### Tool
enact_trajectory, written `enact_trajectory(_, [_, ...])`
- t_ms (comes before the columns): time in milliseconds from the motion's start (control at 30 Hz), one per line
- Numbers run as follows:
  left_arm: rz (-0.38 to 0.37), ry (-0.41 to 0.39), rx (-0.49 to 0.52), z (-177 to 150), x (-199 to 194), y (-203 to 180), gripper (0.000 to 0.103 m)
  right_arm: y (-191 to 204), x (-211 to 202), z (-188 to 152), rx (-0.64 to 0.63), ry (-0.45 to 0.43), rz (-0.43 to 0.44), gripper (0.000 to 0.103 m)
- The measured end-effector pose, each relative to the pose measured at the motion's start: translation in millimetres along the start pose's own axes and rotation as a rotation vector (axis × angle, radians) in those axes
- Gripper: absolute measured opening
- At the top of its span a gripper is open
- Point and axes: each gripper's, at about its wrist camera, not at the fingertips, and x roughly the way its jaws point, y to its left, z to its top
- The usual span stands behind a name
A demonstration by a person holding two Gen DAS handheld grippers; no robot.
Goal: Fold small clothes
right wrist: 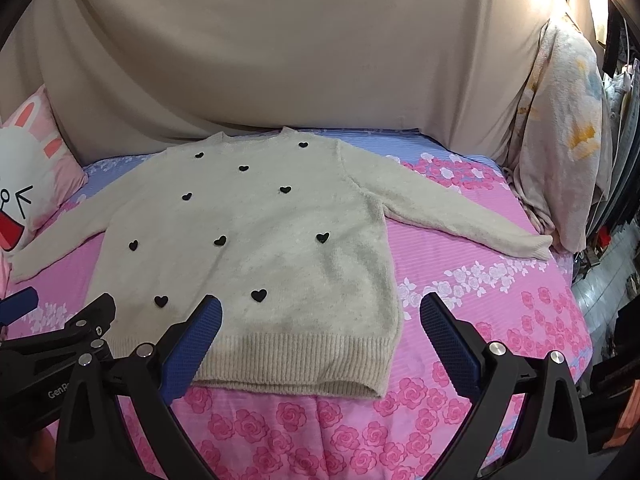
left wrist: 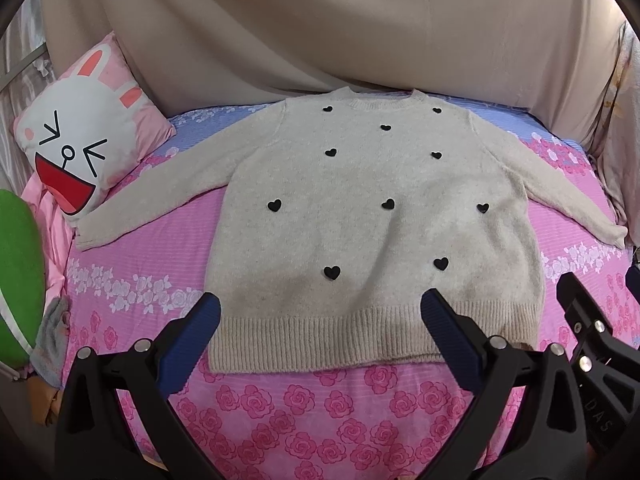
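Note:
A small cream knit sweater (left wrist: 360,216) with several black hearts lies flat and face up on the pink rose bedsheet (left wrist: 304,408), both sleeves spread out to the sides. My left gripper (left wrist: 320,308) hovers open above the ribbed hem, a little left of its middle, holding nothing. In the right wrist view the same sweater (right wrist: 256,248) lies left of centre. My right gripper (right wrist: 320,310) stands open over the hem's right corner, also empty. The black frame of the other gripper shows at the edge of each view.
A bunny-face pillow (left wrist: 80,140) leans at the back left, touching the left sleeve's cuff. A beige cloth (left wrist: 320,20) drapes the wall behind. A green object (left wrist: 18,272) and a grey cloth (left wrist: 52,340) sit at the left bed edge. Pale floral fabric (right wrist: 560,140) hangs right.

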Motion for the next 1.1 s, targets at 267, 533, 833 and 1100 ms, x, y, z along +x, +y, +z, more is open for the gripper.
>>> enact_trajectory(267, [-0.002,0.007,0.003,1.9,3.5,-2.3,0.098,-2.1,0.6,-0.3,0.002,0.005,-0.003,0.098])
enact_trajectory(533, [-0.001,0.012,0.009,0.7,6.7,-5.2,0.098,-3.1,2.1,0.2,0.003,0.010,-0.001,0.098])
enact_trajectory(833, [0.005,0.016,0.001,-1.5,7.9,-4.2,0.098,-2.5,3.2,0.2,-0.005,0.008,0.008,0.098])
enact_trajectory(1100, [0.010,0.015,-0.001,-1.9,7.3,-2.9,0.098,-1.7,3.1,1.1,-0.008,0.008,0.008,0.098])
